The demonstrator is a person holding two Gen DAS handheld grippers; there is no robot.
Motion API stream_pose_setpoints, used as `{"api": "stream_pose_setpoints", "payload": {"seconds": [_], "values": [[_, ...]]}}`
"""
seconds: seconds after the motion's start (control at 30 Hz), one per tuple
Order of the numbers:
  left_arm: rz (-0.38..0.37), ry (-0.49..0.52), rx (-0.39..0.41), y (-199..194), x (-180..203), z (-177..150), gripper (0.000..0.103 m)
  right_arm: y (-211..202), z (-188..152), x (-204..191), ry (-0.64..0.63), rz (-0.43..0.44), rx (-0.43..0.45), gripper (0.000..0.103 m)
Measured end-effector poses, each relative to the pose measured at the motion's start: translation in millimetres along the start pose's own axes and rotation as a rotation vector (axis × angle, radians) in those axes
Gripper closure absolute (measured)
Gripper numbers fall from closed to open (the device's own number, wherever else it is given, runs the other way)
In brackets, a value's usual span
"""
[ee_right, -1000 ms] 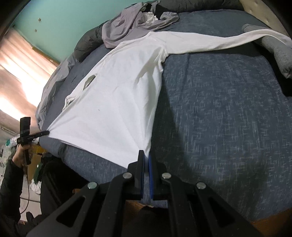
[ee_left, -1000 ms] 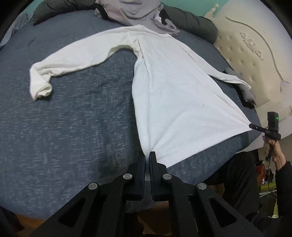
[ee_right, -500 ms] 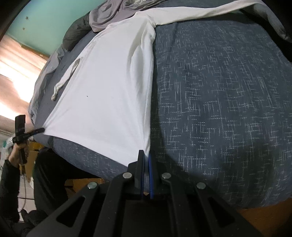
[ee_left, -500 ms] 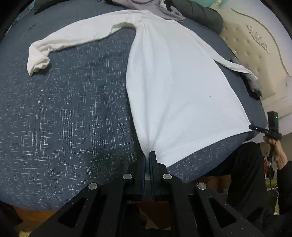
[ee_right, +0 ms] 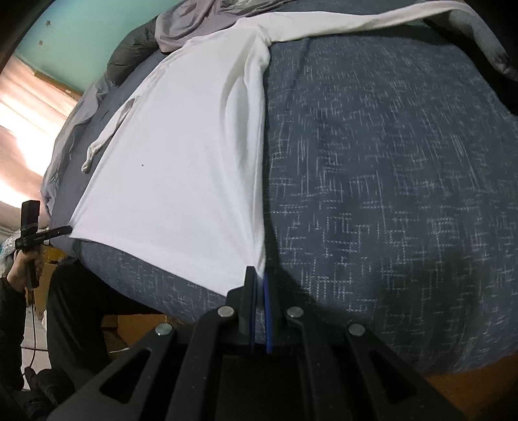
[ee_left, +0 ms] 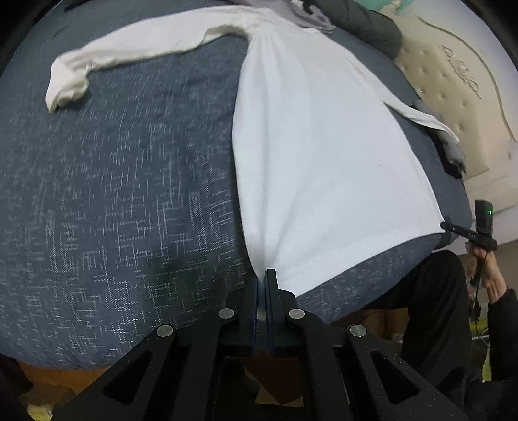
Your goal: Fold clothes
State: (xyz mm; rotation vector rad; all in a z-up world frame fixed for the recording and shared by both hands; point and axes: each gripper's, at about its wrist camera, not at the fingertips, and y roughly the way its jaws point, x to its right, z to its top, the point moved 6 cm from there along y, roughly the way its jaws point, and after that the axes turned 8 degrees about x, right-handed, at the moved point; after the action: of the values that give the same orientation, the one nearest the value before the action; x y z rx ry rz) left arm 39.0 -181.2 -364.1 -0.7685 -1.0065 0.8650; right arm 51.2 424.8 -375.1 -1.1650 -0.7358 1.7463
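**White shirt held taut by both hem corners**

On the dark blue bedspread (ee_left: 113,194) a white long-sleeved shirt (ee_left: 323,155) lies spread flat, collar end far from the cameras and hem toward the near edge of the bed. Its body is pulled smooth, with shallow creases running lengthwise along one side in the right wrist view.

The left gripper (ee_left: 264,281) has its two fingers clenched on one corner of the hem, the cloth gathering to a point where it enters the pads. The right gripper (ee_right: 258,278) grips the opposite hem corner in the same way, fingers pressed together on the fabric. Each gripper also shows in the other's camera, at the far hem corner: the right one (ee_left: 448,225) out past the bed's edge, the left one (ee_right: 64,230) likewise, each held in a hand (ee_right: 24,268). Between the two corners the hem runs as a straight, tight line just inside the bed's near edge.

One sleeve (ee_left: 136,51) stretches sideways across the bedspread and ends in a folded-over cuff. The other sleeve (ee_left: 417,115) reaches toward a cream tufted headboard (ee_left: 459,84).

Beyond the collar sits a heap of grey clothing (ee_right: 200,22) beside a dark padded jacket (ee_left: 365,26). A teal wall (ee_right: 90,29) stands behind the bed.
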Motion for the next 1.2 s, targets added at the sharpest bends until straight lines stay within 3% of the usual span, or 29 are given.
{"api": "stream_pose_setpoints", "payload": {"seconds": [0.33, 0.6, 0.7, 0.77, 0.83, 0.93, 1.2], "values": [[0.001, -0.026, -0.017, 4, -1, 5, 0.098, -12, 8, -7, 0.006, 0.039, 0.017, 0.098], [0.052, 0.002, 0.046, -30, 5, 31, 0.090, -34, 22, -5, -0.002, 0.014, 0.034, 0.094], [0.062, 0.008, 0.093, -45, 4, 55, 0.088, -35, 45, -6, 0.009, 0.019, 0.069, 0.089], [0.066, 0.011, 0.121, -52, 8, 71, 0.085, -35, 60, -7, 0.017, 0.022, 0.093, 0.076], [0.062, 0.012, 0.145, -53, 13, 87, 0.080, -36, 75, -8, 0.024, 0.026, 0.116, 0.070], [0.059, 0.020, 0.170, -50, 20, 110, 0.072, -33, 99, -11, 0.022, 0.028, 0.145, 0.069], [0.036, 0.027, 0.217, -16, 23, 205, 0.071, 6, 182, -13, -0.011, 0.009, 0.186, 0.066]]}}
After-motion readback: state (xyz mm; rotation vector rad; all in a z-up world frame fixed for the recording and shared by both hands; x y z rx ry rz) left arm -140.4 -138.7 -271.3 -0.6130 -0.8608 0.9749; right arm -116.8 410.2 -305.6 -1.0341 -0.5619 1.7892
